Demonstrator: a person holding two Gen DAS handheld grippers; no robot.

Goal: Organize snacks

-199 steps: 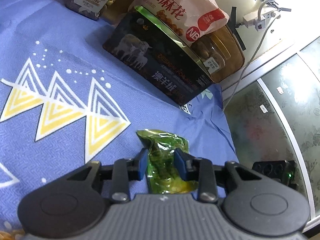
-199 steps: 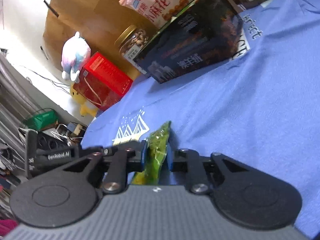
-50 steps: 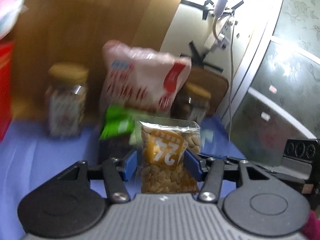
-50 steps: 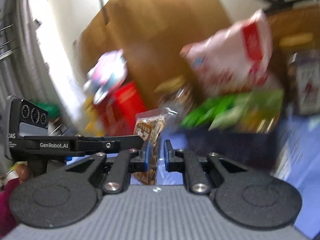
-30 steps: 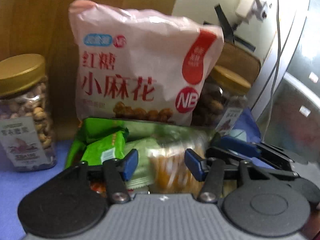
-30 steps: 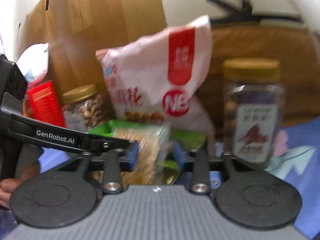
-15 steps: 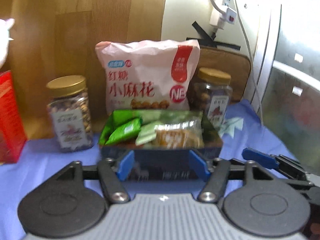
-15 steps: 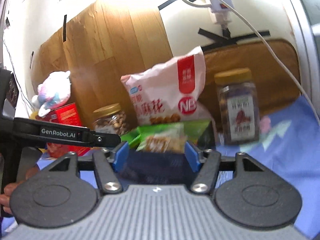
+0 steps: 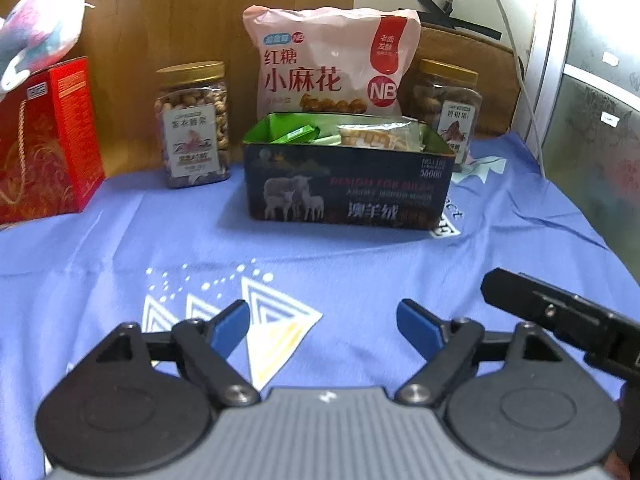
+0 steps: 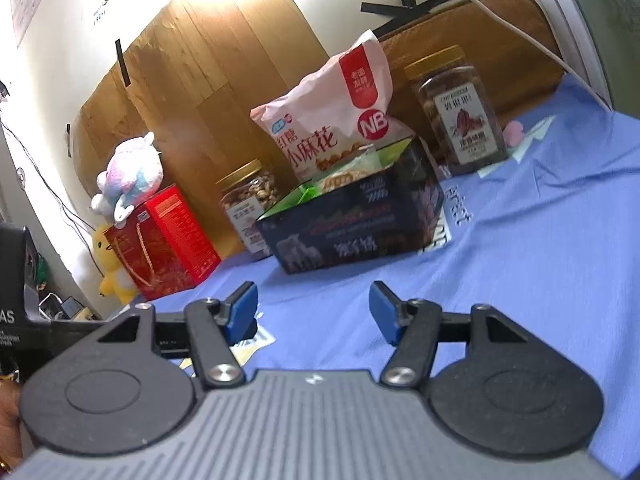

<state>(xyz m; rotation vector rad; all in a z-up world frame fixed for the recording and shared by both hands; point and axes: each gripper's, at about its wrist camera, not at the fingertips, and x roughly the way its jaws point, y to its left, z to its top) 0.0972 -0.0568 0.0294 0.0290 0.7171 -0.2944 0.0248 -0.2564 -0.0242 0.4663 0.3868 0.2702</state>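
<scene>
A dark tin box (image 9: 348,188) with sheep on its side stands on the blue cloth, and it also shows in the right wrist view (image 10: 356,228). Green snack packets (image 9: 298,135) and a clear packet of nuts (image 9: 376,138) lie inside it. My left gripper (image 9: 324,328) is open and empty, held back from the box above the cloth. My right gripper (image 10: 314,308) is open and empty too, also short of the box. The right gripper's body (image 9: 560,316) shows at the right edge of the left wrist view.
Behind the box stand a pink snack bag (image 9: 332,60), a nut jar on the left (image 9: 194,124) and a nut jar on the right (image 9: 448,104). A red gift box (image 9: 44,140) with a plush toy (image 9: 40,40) stands far left. The table edge (image 9: 592,220) runs along the right.
Both grippers let go of the nut packet into the tin box, opened wide and pulled back from the box toward the near side of the cloth.
</scene>
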